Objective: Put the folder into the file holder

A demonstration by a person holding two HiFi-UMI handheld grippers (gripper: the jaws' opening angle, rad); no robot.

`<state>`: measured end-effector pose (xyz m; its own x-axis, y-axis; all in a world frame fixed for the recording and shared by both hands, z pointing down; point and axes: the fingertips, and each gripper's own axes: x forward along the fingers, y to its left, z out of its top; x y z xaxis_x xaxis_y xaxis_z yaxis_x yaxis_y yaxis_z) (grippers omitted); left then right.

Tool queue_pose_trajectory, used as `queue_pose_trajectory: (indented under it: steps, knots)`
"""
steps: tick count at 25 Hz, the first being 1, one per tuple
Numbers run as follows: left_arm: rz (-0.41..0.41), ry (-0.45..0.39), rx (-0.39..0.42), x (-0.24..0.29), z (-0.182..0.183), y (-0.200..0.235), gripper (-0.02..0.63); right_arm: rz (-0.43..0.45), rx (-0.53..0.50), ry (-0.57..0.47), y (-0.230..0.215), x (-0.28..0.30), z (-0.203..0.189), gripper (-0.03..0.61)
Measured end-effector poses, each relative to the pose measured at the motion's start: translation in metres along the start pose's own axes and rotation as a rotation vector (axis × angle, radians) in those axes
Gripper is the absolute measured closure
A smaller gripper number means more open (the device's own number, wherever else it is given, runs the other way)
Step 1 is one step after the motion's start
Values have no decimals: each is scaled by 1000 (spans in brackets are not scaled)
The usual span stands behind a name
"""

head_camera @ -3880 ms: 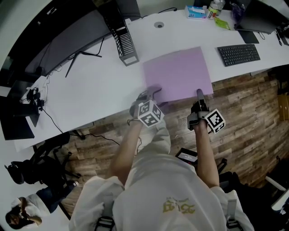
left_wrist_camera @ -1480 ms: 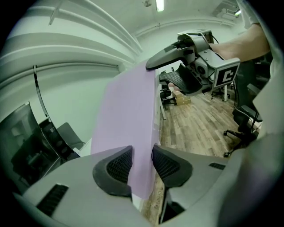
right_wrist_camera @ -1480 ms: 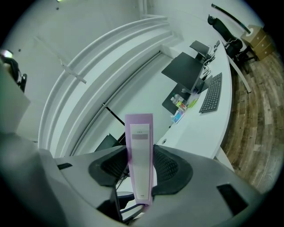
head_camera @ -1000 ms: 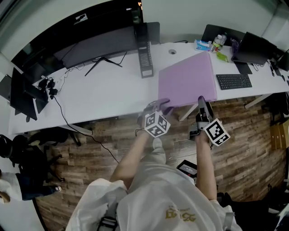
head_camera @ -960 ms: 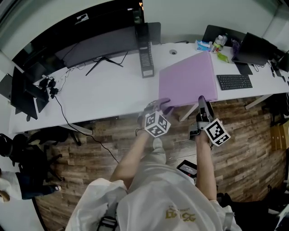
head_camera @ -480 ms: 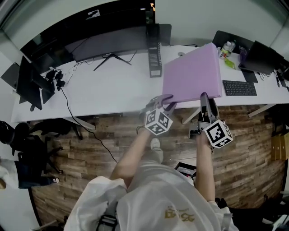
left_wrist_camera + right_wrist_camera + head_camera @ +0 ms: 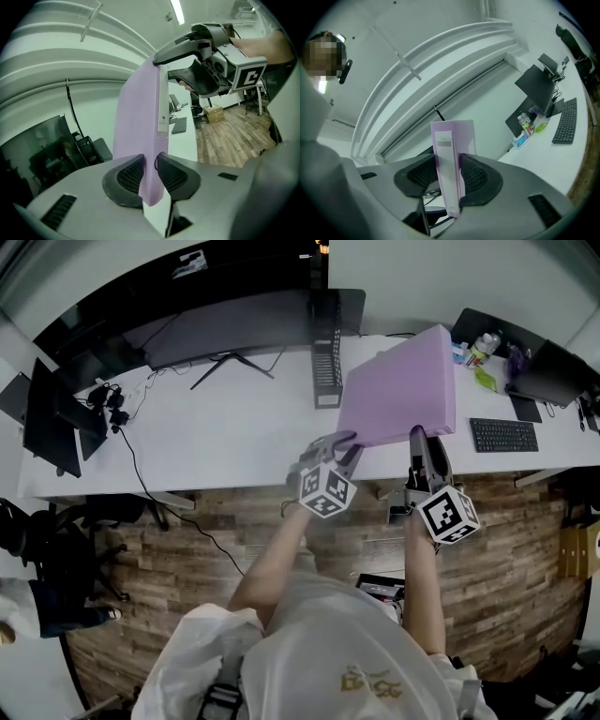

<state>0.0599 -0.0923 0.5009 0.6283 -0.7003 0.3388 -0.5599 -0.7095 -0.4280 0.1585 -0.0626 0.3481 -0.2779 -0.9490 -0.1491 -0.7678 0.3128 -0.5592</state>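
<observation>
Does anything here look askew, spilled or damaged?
Nothing stands out. The purple folder is tilted up off the desk only because the left gripper and right gripper hold its near edge; the left jaws have just been closing on it. The file holder stands upright.

The file holder stands on the desk, left of the folder.

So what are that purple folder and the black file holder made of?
The purple folder looks like matte plastic or stiff card: even colour, no glare, unbent though held by one edge. The file holder looks like black metal, perhaps mesh or wire, going by its slotted sides; too small to be sure.
</observation>
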Motion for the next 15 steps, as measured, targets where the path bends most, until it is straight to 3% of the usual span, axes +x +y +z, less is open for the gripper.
queue_pose_trajectory:
  steps: [15]
  knots:
    - [62, -105, -90, 20, 0, 92, 506, 97, -245, 18, 61, 96, 1, 396]
